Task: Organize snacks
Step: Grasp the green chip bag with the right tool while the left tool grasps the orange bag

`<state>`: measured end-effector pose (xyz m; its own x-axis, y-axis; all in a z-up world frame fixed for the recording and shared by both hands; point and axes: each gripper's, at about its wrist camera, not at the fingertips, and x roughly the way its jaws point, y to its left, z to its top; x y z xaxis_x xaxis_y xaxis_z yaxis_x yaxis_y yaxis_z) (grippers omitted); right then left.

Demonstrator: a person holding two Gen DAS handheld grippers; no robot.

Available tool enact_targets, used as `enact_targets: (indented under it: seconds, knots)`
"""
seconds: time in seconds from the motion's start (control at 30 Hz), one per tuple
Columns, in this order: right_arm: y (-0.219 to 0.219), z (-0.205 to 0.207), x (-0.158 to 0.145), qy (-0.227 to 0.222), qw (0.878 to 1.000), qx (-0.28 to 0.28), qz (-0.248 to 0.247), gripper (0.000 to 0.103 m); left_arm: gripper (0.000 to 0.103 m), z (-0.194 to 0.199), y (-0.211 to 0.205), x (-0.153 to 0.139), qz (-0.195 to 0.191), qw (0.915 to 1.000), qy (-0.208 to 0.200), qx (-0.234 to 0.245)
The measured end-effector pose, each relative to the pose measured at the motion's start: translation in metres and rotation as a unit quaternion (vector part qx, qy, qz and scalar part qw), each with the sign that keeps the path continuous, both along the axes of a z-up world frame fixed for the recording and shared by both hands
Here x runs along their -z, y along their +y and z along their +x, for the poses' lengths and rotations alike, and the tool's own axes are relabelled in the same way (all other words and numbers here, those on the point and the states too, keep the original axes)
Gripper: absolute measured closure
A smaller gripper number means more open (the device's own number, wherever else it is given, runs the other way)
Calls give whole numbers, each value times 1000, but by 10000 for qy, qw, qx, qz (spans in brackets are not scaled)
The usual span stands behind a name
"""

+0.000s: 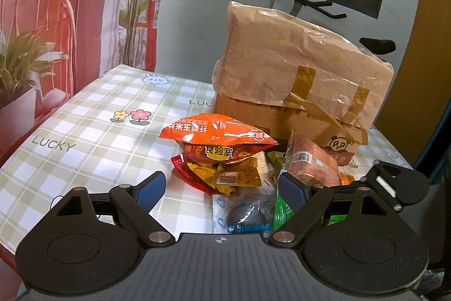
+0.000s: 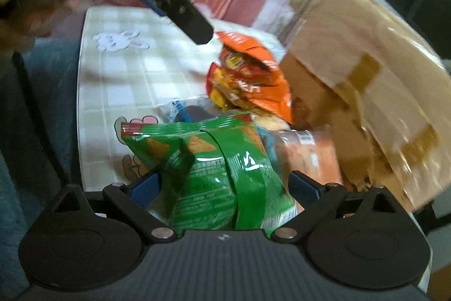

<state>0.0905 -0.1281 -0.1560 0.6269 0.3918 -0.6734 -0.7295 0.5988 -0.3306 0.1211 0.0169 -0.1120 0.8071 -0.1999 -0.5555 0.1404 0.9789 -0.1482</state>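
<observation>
A pile of snack packets lies on the checked tablecloth [image 1: 84,131] in front of a cardboard box [image 1: 296,69]. An orange bag [image 1: 217,137] tops the pile, over yellow and red packets [image 1: 225,177]. A clear packet with a dark snack [image 1: 245,213] and a pinkish pack [image 1: 313,162] lie beside them. My left gripper [image 1: 221,186] hovers open just before the pile, holding nothing. My right gripper [image 2: 225,186] stands wide, with a green chip bag [image 2: 220,168] lying loose between its blue pads [image 2: 145,189]. The same orange bag [image 2: 253,78] is seen beyond it.
The taped cardboard box [image 2: 366,81] fills the back right of the table. A finger of the left gripper [image 2: 194,27] crosses the top left of the right wrist view. The table edge [image 2: 80,103] runs along the left there. A printed curtain [image 1: 56,19] hangs behind.
</observation>
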Motion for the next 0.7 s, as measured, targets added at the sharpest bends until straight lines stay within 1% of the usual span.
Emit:
enact_targets:
  seconds: [0.07,0.17,0.23,0.3,0.37,0.47,0.5,0.6,0.7]
  knots:
    - [-1,8,4,201,9998,-41,59,7,15,1,0,1,3,10000,9,6]
    - [-6,11,4,415,9982,126,426,10,15,1,1,3,8,10000,16,-6]
    - [-14,8,1,519,9951,252,804,18,15,2,2,4,-21,10000,37,-18]
    - [-22,6,-2,687,9890,415,1239,21,15,2,2,4,-36,10000,32,-37]
    - [-29,1,-7,710,9824,574,1630,22,15,2,2,4,-41,10000,11,-57]
    - [-41,-5,-10,826,9665,873,2269,23,15,0,4,2,-79,9999,-56,-85]
    - [-44,-7,-11,830,9624,965,2398,23,15,-1,4,2,-96,9999,-78,-102]
    - [-52,-15,-18,697,9554,1229,2592,24,15,-2,6,0,-168,9997,-123,-151]
    - [-60,-20,-31,398,9491,1518,2731,24,15,-2,7,0,-210,9995,-124,-178]
